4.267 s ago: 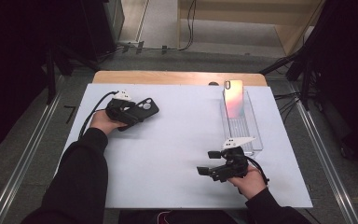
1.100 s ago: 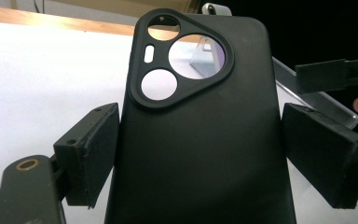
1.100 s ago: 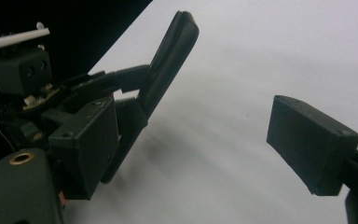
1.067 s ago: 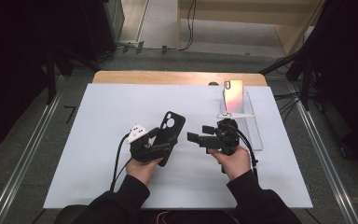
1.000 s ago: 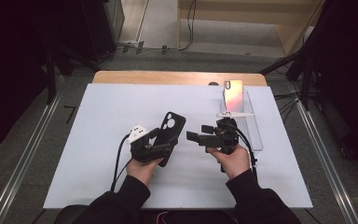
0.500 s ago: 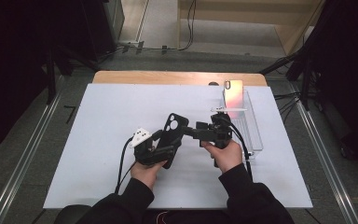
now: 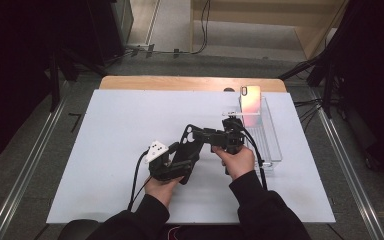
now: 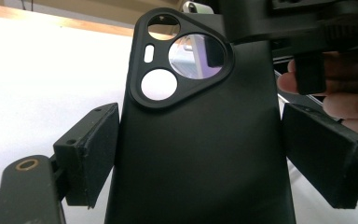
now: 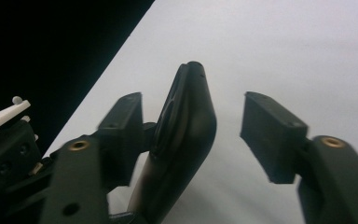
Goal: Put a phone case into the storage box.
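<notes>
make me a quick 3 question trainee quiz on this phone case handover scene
1. True or false: the left claw is shut on the black phone case.
2. What stands in the clear tray? A) a mug B) a phone C) a book
3. Do both pads of the right claw press on the case?

Key:
1. True.
2. B, the phone.
3. No. Its jaws have just been closing around the case's top end, but a gap shows at one pad.
</notes>
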Demonstrator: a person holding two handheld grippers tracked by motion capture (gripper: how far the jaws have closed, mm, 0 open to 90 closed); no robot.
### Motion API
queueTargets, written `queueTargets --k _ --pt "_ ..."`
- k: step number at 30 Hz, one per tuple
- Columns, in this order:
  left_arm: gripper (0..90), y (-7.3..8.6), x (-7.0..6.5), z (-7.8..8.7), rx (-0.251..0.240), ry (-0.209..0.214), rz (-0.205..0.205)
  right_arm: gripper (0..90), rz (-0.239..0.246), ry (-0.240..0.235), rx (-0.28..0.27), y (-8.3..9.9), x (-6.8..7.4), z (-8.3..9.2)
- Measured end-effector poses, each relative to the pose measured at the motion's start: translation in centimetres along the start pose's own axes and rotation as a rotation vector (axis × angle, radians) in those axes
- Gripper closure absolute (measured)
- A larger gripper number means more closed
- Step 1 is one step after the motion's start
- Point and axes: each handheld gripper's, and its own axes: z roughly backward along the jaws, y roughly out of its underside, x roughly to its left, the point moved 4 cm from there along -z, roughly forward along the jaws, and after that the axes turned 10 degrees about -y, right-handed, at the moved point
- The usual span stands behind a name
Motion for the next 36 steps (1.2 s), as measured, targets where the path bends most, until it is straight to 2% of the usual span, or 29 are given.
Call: queueTargets --k 1,4,7,21,23,24,26,27,28,32,36 --pt "14.4 0.0 -0.1 0.0 -0.002 0.001 -0.001 45.6 -0.019 -0.012 0.005 0.0 0.0 0.0" --pt "14.4 0.1 -0.3 0.1 -0.01 0.003 -0.008 57.4 -0.035 -0.008 -0.001 -0.2 -0.2 0.2" --pt "14.4 0.2 -0.4 0.0 -0.019 0.005 -0.007 66.8 -0.054 -0.035 0.004 -0.2 -0.2 0.4" --pt "14.5 0.3 -0.5 0.2 -0.046 0.022 -0.003 76.3 -0.094 -0.107 -0.013 -0.5 0.4 0.8" --pt "31.7 0.3 -0.1 0.7 -0.098 0.041 0.013 77.1 -0.095 -0.101 -0.013 -0.6 0.5 1.0" --pt "33.2 0.2 -0.1 0.9 -0.117 0.044 0.017 77.1 -0.087 -0.094 -0.011 -0.6 0.4 1.1" --pt "30.5 -0.1 -0.2 0.7 -0.076 0.033 -0.006 77.2 -0.098 -0.103 -0.012 -0.6 0.4 1.2" --pt "24.0 -0.2 -0.2 0.6 -0.052 0.025 -0.007 77.2 -0.099 -0.111 -0.013 -0.6 0.5 1.1" --pt "21.9 -0.2 -0.1 0.6 -0.05 0.031 -0.008 77.2 -0.093 -0.11 -0.008 -0.6 0.6 1.1" --pt "20.7 -0.6 0.3 0.9 -0.032 0.022 0.001 77.2 -0.064 -0.093 0.002 -0.5 1.0 0.9" --pt "19.6 -1.3 0.8 1.1 0.001 0.02 -0.013 77.2 -0.055 -0.078 0.001 -0.6 0.9 1.4"
